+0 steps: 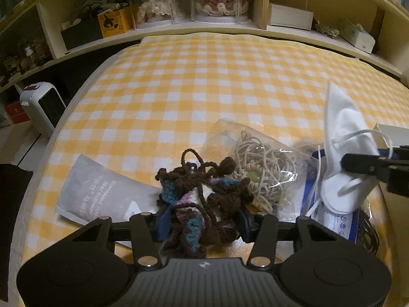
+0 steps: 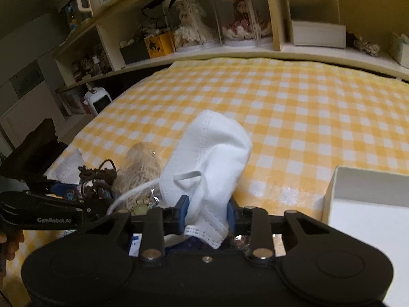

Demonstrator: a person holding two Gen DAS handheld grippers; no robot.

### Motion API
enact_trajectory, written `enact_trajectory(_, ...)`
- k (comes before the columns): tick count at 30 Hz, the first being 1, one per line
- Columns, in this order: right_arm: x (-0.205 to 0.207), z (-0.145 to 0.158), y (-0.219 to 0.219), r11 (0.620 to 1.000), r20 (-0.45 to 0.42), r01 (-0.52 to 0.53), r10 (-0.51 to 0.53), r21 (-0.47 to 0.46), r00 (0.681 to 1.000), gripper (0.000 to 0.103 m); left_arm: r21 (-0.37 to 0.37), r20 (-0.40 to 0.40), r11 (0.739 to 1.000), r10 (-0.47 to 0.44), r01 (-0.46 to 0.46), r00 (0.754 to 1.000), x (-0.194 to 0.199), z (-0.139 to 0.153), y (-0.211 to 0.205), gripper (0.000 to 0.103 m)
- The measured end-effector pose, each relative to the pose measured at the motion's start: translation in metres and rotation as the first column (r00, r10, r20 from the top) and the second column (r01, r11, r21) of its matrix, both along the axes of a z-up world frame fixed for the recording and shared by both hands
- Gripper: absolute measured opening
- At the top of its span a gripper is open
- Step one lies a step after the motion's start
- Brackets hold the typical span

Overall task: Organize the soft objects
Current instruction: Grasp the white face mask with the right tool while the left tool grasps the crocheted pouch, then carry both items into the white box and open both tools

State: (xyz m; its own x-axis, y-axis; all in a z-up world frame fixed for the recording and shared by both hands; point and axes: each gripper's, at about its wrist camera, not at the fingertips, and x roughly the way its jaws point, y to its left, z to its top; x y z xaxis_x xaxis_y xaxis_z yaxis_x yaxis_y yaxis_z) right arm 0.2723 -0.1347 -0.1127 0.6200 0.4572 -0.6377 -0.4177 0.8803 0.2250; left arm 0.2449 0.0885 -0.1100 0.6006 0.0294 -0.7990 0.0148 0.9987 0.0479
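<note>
My left gripper (image 1: 203,220) is shut on a brown, blue and purple crocheted piece (image 1: 204,194), held just above the yellow checked cloth (image 1: 204,81). My right gripper (image 2: 207,213) is shut on a white face mask (image 2: 212,153), which stands up from its jaws. The mask also shows in the left wrist view (image 1: 345,153), with the right gripper (image 1: 368,166) coming in from the right. The crocheted piece shows at the left of the right wrist view (image 2: 97,179), beside the left gripper (image 2: 51,207).
A clear bag of beige cord (image 1: 258,163) lies behind the crocheted piece. A grey flat packet (image 1: 102,192) lies left. A blue-printed packet (image 1: 332,217) lies under the mask. A white open box (image 2: 370,204) stands at the right. Shelves (image 1: 204,23) with dolls run behind.
</note>
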Motion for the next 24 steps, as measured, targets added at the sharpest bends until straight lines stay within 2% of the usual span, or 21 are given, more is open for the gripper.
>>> enact_trajectory(6, -0.014, 0.025, -0.013, 1.0, 0.069, 0.012, -0.013, 0.013, 0.998, 0.028, -0.018, 0.04, 0.999, 0.039, -0.038, 0.998, -0.004, 0.016, -0.001, 0.05)
enact_trajectory(15, -0.038, 0.071, -0.051, 0.994, 0.133, 0.071, -0.081, 0.081, 0.988, 0.028, -0.093, 0.17, 0.993, 0.088, -0.073, 0.981, -0.025, 0.058, -0.003, 0.05)
enact_trajectory(20, -0.056, 0.092, -0.081, 0.991, 0.163, 0.107, -0.119, 0.08, 0.979, 0.029, -0.15, 0.252, 0.988, 0.077, -0.04, 0.965, -0.045, 0.082, -0.014, 0.051)
enact_trajectory(24, -0.07, 0.107, -0.108, 0.984, 0.185, 0.151, -0.165, 0.09, 0.969, 0.029, -0.148, 0.307, 0.989, 0.036, 0.011, 0.951, -0.06, 0.096, -0.03, 0.051)
